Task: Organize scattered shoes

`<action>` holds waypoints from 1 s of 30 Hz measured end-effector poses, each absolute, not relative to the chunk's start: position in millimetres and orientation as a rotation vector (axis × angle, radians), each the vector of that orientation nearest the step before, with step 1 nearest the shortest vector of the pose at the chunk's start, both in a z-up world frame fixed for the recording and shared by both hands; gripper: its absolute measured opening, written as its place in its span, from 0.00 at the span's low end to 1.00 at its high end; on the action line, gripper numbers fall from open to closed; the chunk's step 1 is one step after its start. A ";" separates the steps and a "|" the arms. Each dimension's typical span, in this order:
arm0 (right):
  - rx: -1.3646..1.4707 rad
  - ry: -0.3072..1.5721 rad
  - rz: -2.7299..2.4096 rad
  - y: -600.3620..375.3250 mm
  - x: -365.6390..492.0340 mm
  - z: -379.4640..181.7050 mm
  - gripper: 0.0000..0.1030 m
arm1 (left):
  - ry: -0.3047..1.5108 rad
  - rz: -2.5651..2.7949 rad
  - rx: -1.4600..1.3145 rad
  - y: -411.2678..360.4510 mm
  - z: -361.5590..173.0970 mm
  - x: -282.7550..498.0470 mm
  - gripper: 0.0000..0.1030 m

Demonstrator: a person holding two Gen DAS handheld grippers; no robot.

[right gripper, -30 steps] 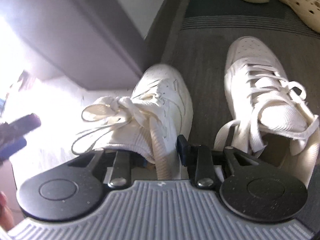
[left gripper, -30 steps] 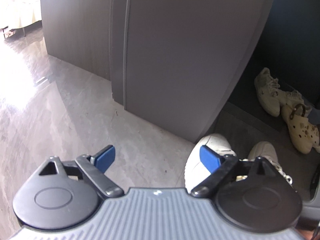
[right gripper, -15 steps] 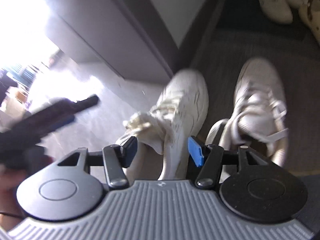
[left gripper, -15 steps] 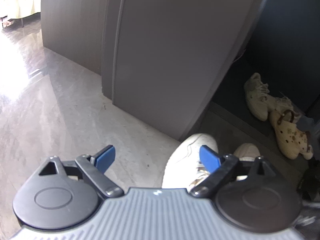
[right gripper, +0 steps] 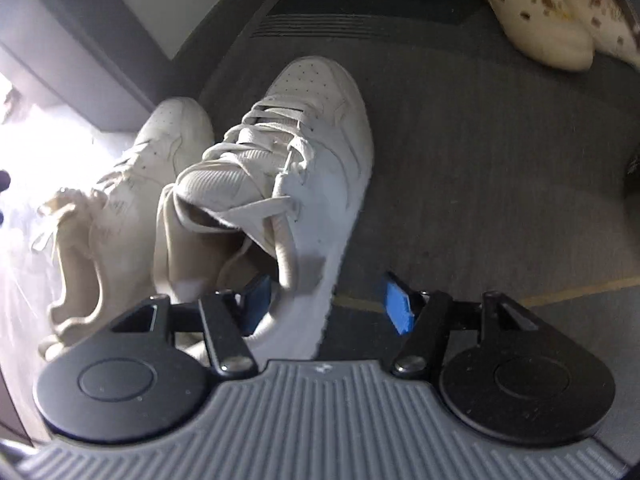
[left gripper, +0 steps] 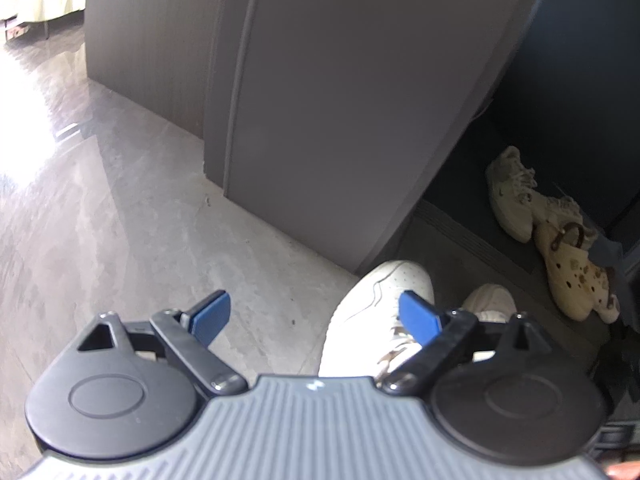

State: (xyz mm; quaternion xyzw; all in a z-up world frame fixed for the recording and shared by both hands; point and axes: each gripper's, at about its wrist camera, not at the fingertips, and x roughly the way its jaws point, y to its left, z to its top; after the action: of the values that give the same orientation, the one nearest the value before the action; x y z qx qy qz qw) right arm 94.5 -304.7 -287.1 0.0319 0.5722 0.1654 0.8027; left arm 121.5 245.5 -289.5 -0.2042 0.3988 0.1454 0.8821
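Note:
Two white lace-up sneakers lie side by side where the grey floor meets a dark mat. In the right wrist view the right-hand sneaker (right gripper: pixel 316 136) fills the middle and its partner (right gripper: pixel 160 148) lies to its left. My right gripper (right gripper: pixel 326 304) hovers over the right-hand sneaker's heel end, jaws opening. The shoe's side wall and a lace lie between the blue pads (right gripper: pixel 396 308), which do not press on it. My left gripper (left gripper: pixel 314 316) is open and empty above the floor. The left-hand sneaker's toe (left gripper: pixel 376 300) shows by its right finger, the other's toe (left gripper: pixel 494 300) beyond.
A tall grey cabinet panel (left gripper: pixel 340 100) stands just behind the sneakers. Further back on the dark mat (right gripper: pixel 500 160) lie a pair of cream sneakers (left gripper: pixel 512 196) and spotted cream clogs (right gripper: pixel 536 28). Bare grey floor (left gripper: pixel 120 220) stretches to the left.
My right gripper let go of the left-hand sneaker's collar, opened, and moved right over the other sneaker. The left gripper stayed open and barely shifted.

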 end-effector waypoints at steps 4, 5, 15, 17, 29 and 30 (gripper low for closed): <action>0.122 1.156 0.346 -284.6 108.9 -303.2 0.58 | 0.847 0.306 -0.440 248.5 -292.9 120.7 0.91; 0.137 1.148 0.345 -282.7 110.3 -306.7 0.54 | 0.852 0.309 -0.444 249.1 -294.0 120.6 0.91; 0.175 1.084 0.385 -225.7 151.5 -376.6 0.44 | 0.855 0.305 -0.468 254.0 -295.6 118.1 0.91; 0.168 1.089 0.426 -218.0 151.0 -382.7 0.42 | 0.852 0.302 -0.468 253.1 -295.3 117.9 0.91; 0.176 1.158 0.443 -160.5 152.7 -389.6 0.52 | 0.827 0.252 -0.388 237.2 -269.6 121.6 0.91; 0.187 1.162 0.435 -159.7 152.3 -384.4 0.56 | 0.821 0.239 -0.366 234.4 -262.3 123.0 0.91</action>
State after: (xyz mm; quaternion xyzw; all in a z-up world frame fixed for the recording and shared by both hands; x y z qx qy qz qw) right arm 152.3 -159.7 -384.4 0.0873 0.5434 0.2037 0.8097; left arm 123.0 234.4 -262.3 -0.1763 0.3957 0.1152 0.8939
